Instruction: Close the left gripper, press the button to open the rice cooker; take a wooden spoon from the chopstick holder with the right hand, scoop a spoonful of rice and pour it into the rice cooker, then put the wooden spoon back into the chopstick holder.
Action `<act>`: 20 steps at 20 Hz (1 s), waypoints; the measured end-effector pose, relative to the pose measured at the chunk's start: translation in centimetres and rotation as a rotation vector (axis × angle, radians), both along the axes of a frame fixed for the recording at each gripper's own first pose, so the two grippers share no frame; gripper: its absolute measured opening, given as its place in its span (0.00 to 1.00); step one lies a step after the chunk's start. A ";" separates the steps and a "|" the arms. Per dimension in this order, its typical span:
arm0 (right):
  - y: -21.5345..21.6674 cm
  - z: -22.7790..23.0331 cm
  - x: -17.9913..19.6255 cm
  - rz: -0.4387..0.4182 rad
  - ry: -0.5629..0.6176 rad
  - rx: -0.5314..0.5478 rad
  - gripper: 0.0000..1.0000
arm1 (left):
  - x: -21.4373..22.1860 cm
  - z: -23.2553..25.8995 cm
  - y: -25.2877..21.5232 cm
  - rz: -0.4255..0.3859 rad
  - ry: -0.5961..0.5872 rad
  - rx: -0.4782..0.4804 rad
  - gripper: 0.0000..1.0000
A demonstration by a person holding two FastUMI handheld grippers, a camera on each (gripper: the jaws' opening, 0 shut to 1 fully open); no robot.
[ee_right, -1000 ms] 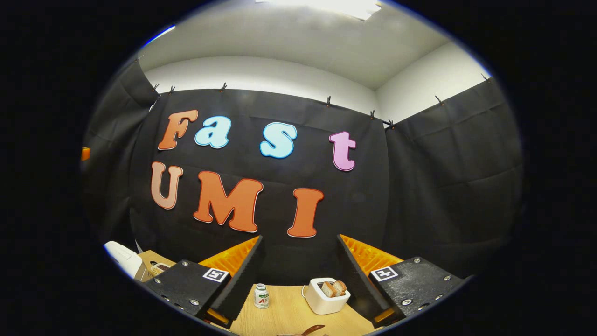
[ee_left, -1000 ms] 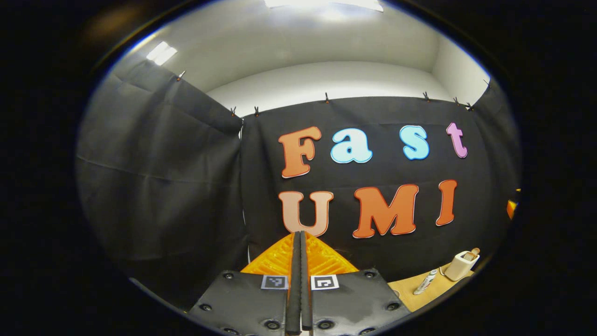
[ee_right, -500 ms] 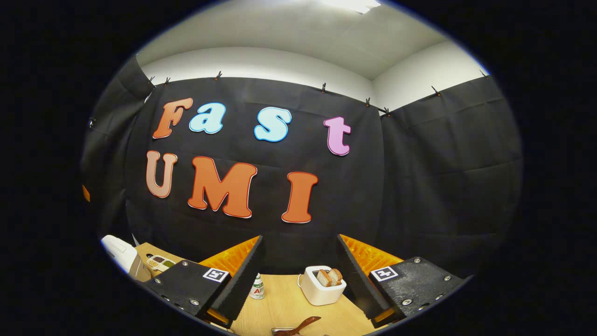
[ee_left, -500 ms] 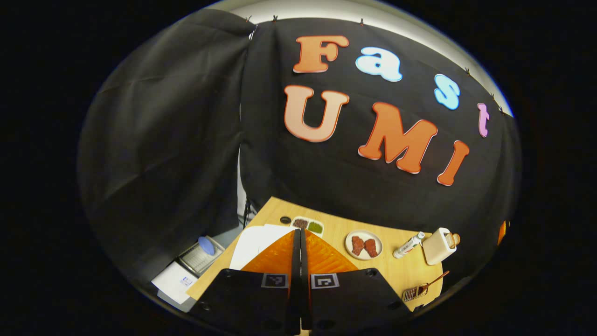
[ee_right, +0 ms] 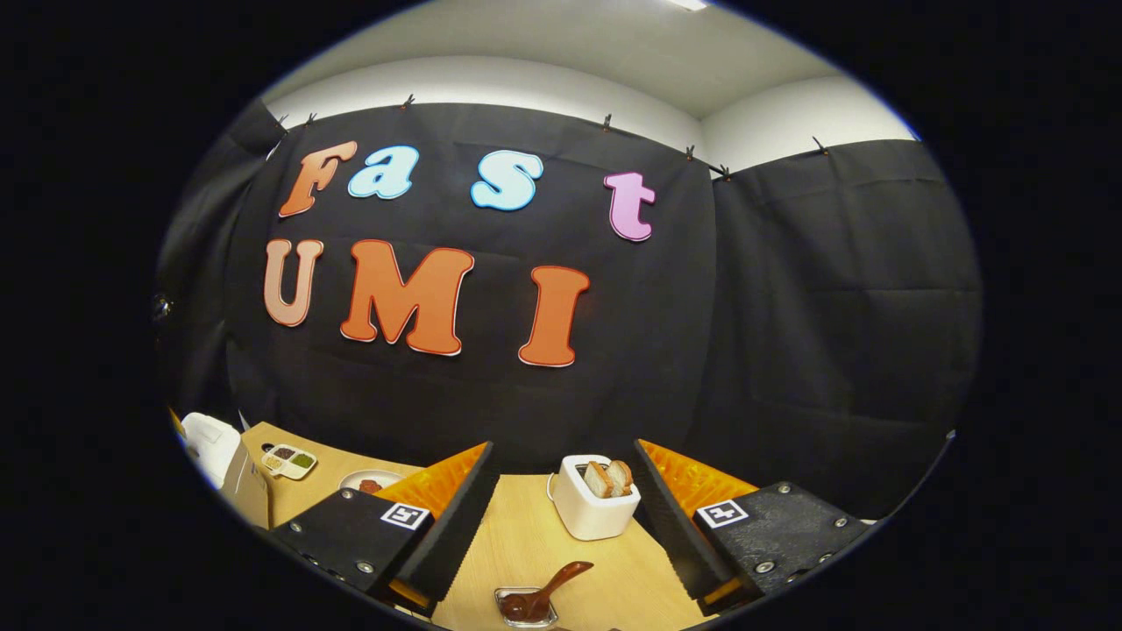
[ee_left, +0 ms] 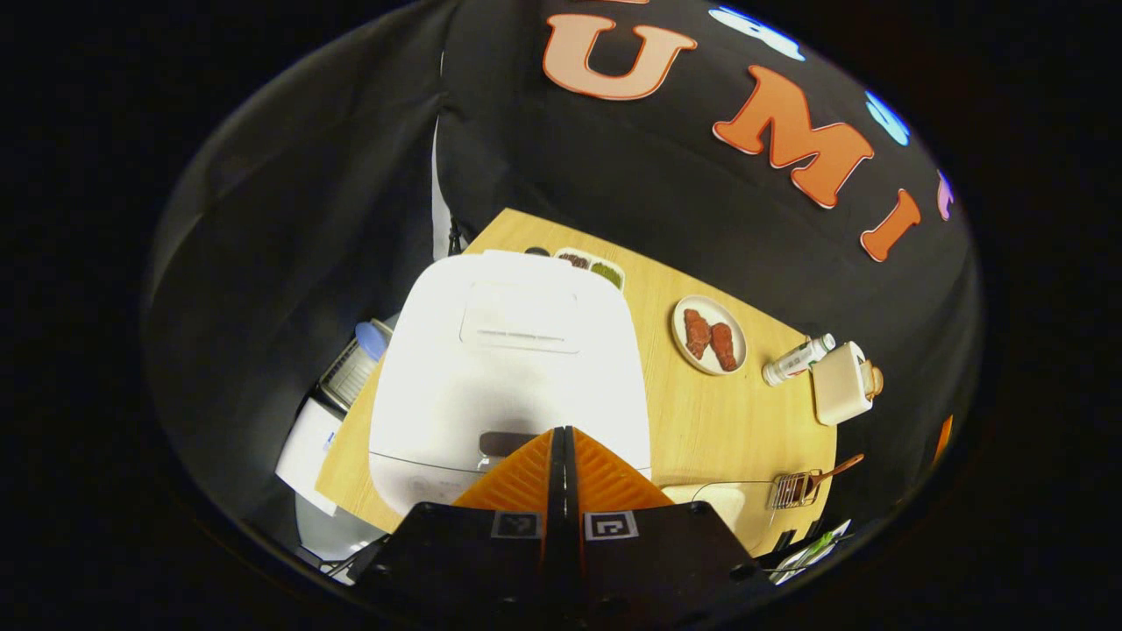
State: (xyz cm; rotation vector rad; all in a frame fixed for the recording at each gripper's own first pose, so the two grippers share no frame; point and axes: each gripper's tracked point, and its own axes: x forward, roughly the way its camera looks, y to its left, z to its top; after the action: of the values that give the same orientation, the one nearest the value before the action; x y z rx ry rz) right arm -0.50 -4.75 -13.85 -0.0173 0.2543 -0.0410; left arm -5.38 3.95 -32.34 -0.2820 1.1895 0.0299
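The white rice cooker (ee_left: 500, 377) stands with its lid down, and a dark button (ee_left: 507, 443) sits at its front edge. My left gripper (ee_left: 562, 431) is shut and empty, its tips just above that button. The wire chopstick holder (ee_left: 793, 491) holds the wooden spoon (ee_left: 837, 469), right of a clear container of pale contents (ee_left: 723, 506). My right gripper (ee_right: 563, 447) is open and empty above the table. The brown spoon (ee_right: 550, 589) leans in the holder (ee_right: 524, 607) below it. The cooker (ee_right: 210, 443) shows at the far left.
On the wooden table (ee_left: 701, 421) are a plate of red meat (ee_left: 708, 335), a small bottle (ee_left: 796, 359), a white toaster (ee_left: 841, 383) with bread (ee_right: 609, 478), and a seasoning tray (ee_left: 589, 265). A scale-like device (ee_left: 355, 368) sits off the left edge.
The left gripper tipped down from the wall and now looks onto the cooker's lid, still shut. The right gripper tilted down slightly, bringing the spoon and holder further into view.
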 end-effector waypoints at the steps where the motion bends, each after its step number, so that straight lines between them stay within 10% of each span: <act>1: 0.0 -0.4 0.0 -0.001 0.009 -0.002 0.95 | -0.3 -0.9 0.3 0.005 0.025 -0.002 0.04; 14: -0.4 -3.3 -0.7 -0.013 0.068 0.021 0.95 | -0.2 -3.4 1.5 0.076 0.087 -0.051 0.04; 20: -1.6 -5.0 -0.8 -0.019 0.126 0.030 0.95 | 2.2 2.2 1.3 -0.019 -0.155 0.081 0.05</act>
State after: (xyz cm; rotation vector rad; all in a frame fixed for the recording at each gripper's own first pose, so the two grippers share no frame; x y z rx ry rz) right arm -1.35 -6.36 -18.82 0.0121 0.3809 -0.0547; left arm -3.22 5.24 -30.09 -0.1982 1.0343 0.0388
